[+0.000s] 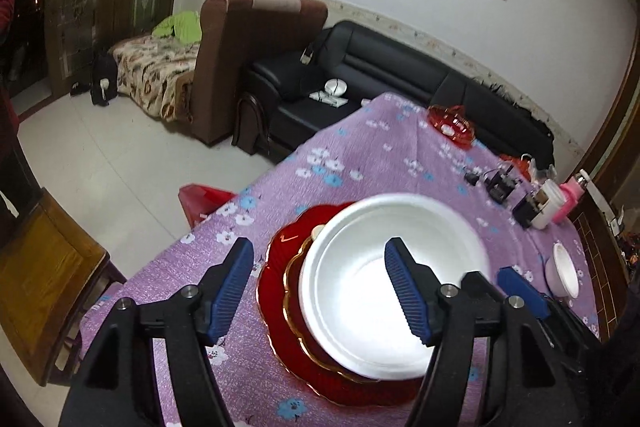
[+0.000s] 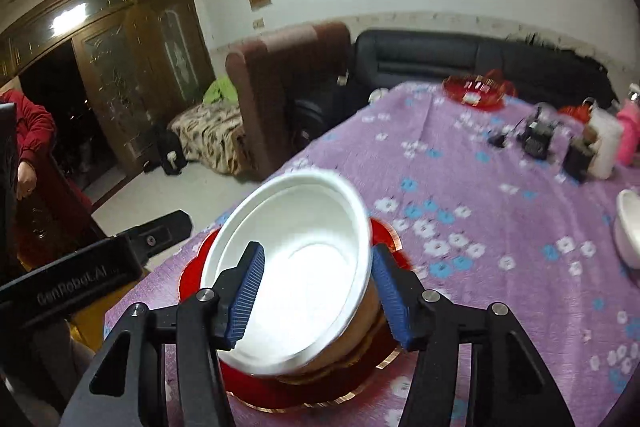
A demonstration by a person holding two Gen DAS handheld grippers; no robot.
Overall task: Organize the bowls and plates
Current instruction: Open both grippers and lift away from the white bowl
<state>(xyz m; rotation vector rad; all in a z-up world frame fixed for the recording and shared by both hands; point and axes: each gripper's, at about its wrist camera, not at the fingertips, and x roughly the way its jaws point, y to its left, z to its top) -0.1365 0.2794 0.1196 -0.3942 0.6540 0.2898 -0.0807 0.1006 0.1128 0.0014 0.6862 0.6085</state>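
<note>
A large white bowl (image 1: 384,279) sits on stacked red plates with gold rims (image 1: 276,291) on the purple flowered tablecloth (image 1: 360,155). My left gripper (image 1: 320,291) is open above the bowl's left edge, one finger over the plates, one over the bowl's inside. In the right wrist view the white bowl (image 2: 296,267) is tilted over the red plates (image 2: 192,267). My right gripper (image 2: 318,295) is wide open around the bowl's near side; its left finger lies over the bowl's inside, its right finger outside the rim. I cannot tell if it touches. A small white bowl (image 1: 564,269) sits to the right, also in the right wrist view (image 2: 628,227).
A red glass dish (image 1: 450,125) stands at the table's far end. Chargers, a white jar (image 1: 550,203) and a pink bottle (image 1: 572,195) crowd the far right. A black sofa (image 1: 380,67) lies beyond, a wooden chair (image 1: 44,275) at the left. A person in red (image 2: 28,143) sits at the left.
</note>
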